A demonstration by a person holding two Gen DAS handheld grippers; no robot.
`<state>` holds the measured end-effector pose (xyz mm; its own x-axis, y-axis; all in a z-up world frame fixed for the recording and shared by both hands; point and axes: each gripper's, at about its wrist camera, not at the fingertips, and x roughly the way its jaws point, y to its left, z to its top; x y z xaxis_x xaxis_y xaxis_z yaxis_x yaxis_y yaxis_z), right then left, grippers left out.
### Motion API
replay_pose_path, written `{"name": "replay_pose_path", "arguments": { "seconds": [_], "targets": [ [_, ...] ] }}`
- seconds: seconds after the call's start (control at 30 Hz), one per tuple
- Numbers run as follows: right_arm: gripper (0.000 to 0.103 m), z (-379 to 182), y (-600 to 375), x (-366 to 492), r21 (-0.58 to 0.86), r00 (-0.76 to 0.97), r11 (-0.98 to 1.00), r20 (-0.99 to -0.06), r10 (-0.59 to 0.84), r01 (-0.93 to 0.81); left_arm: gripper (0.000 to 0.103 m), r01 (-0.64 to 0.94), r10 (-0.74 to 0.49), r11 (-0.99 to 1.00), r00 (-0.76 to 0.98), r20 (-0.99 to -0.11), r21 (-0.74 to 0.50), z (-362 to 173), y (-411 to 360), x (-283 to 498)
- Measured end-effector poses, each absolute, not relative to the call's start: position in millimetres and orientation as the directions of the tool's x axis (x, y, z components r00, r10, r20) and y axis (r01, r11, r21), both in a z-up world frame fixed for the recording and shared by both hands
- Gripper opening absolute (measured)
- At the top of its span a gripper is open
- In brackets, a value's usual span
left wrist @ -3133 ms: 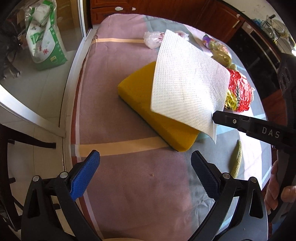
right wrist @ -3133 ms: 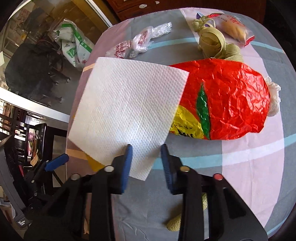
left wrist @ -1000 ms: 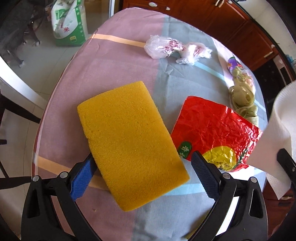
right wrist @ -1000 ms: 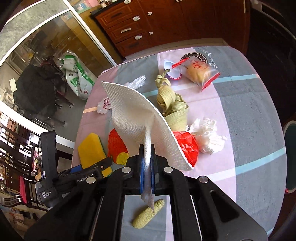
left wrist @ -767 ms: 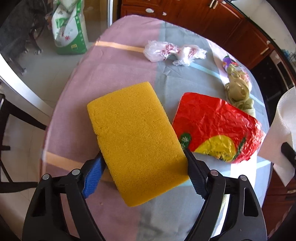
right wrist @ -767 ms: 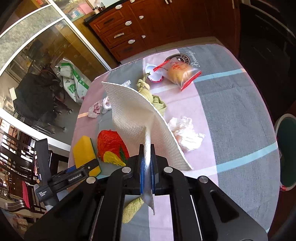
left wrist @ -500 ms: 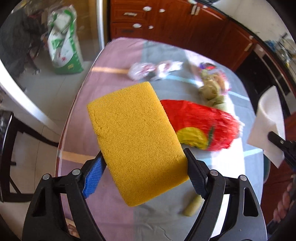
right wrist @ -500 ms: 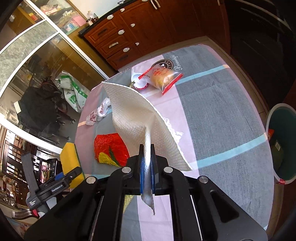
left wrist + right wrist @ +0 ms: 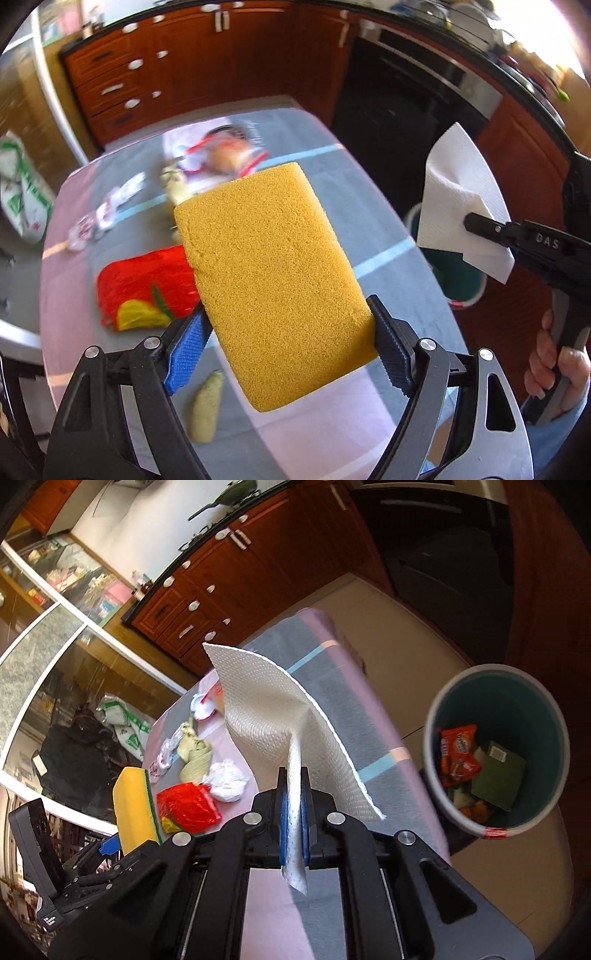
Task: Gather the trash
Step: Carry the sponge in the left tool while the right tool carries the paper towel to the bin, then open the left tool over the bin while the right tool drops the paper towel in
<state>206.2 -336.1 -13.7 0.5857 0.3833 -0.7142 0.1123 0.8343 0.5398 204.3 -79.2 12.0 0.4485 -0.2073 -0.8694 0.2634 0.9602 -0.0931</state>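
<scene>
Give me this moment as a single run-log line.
left gripper: shut on sponge, lifted off table | right gripper: shut on paper towel | bin: beside table, holds wrappers

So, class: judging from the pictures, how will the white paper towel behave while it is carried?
Probably floppy: the paper towel curves and droops from the right tool. Likely very light, so apt to flutter.

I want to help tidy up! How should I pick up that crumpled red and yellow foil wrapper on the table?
Pinch the crumpled red and yellow foil wrapper from above, on its puffed-up red middle. It lies flat on the striped tablecloth, so a low edge would probably slip from the pads, while the raised creases give something to squeeze. Its near side looks clear of the other litter.
</scene>
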Motion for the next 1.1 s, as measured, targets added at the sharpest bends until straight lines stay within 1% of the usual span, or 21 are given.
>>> {"name": "replay_pose_path", "arguments": {
  "seconds": [0.1, 0.23, 0.4, 0.53, 0.83, 0.9, 0.97, 1.03, 1.1],
  "targets": [
    [0.005, -21, -382, 194, 0.538, 0.608, 0.820, -0.723, 0.328, 0.197, 0.082, 0.369, -0.254, 0.924, 0.409, -0.876, -0.096, 5, -133, 209],
    [0.005, -34, -433, 177, 0.525, 0.611, 0.798, -0.747, 0.263, 0.298, 0.082, 0.464, -0.299, 0.878, 0.338, -0.892, -0.118, -12, -197, 217],
    [0.005, -52, -474, 164, 0.512, 0.591, 0.770, -0.775, 0.224, 0.380, 0.082, 0.543, -0.325, 0.829, 0.270, -0.906, -0.135, -35, -263, 230],
    [0.006, -60, -494, 164, 0.503, 0.580, 0.761, -0.787, 0.207, 0.410, 0.082, 0.582, -0.333, 0.800, 0.231, -0.914, -0.144, -50, -301, 238],
    [0.006, -71, -516, 162, 0.490, 0.567, 0.746, -0.803, 0.184, 0.451, 0.084, 0.610, -0.335, 0.773, 0.160, -0.929, -0.174, -83, -342, 262],
    [0.006, -74, -519, 163, 0.485, 0.561, 0.742, -0.808, 0.179, 0.462, 0.085, 0.611, -0.317, 0.776, 0.163, -0.934, -0.157, -88, -348, 264],
    [0.006, -75, -520, 164, 0.481, 0.556, 0.741, -0.812, 0.177, 0.468, 0.090, 0.612, -0.308, 0.777, 0.162, -0.938, -0.150, -92, -352, 265],
    [0.006, -75, -520, 167, 0.475, 0.551, 0.744, -0.816, 0.173, 0.470, 0.093, 0.609, -0.304, 0.780, 0.167, -0.938, -0.144, -94, -350, 267],
    [0.006, -77, -520, 170, 0.473, 0.547, 0.745, -0.819, 0.174, 0.470, 0.094, 0.603, -0.301, 0.785, 0.166, -0.939, -0.145, -97, -348, 269]
  ]
}}
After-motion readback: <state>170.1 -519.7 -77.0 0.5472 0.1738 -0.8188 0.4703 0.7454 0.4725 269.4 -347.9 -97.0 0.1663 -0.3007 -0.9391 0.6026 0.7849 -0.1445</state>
